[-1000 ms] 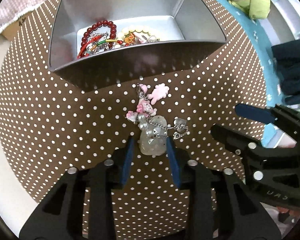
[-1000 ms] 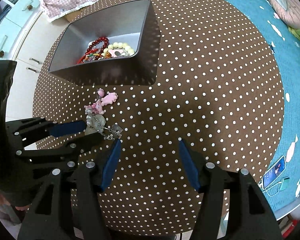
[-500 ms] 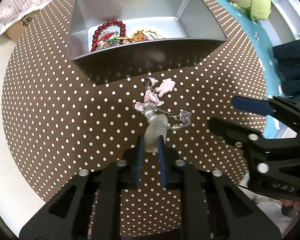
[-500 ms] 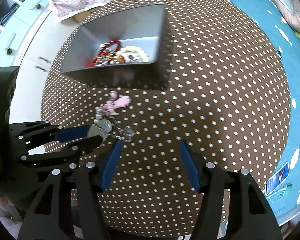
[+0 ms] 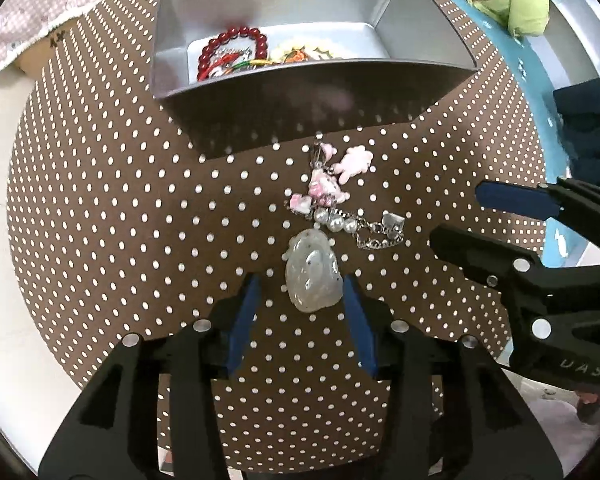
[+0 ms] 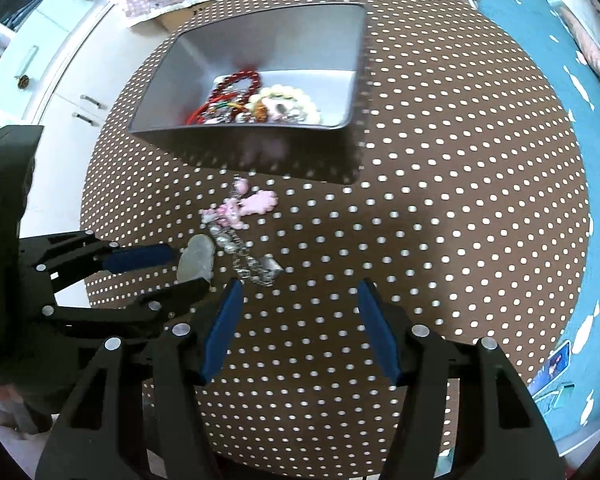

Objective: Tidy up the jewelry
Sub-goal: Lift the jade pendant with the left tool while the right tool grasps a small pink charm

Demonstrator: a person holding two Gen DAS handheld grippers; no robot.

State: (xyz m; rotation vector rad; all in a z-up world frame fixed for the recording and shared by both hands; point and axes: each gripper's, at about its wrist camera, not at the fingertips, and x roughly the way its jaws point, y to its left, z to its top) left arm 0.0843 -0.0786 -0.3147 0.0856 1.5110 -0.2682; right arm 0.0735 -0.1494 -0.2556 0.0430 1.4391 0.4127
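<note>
Meanwhile, the left gripper [image 5: 298, 294], jaws just reopening around the pale pendant [image 5: 313, 274], is crowding the right gripper [image 6: 298, 312], gaping empty beside the silver box [image 6: 188, 80].

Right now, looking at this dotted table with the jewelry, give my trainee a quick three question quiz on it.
1. True or false: the pale pendant lies inside the silver box.
2. Which bracelet shows in the box: A red beaded, B blue beaded, C black leather?
3. Fill in: the left hand-held gripper stands ____ around the pendant.

Key: 1 false, it lies on the tablecloth. 2 A, the red bracelet. 3 open.
</note>
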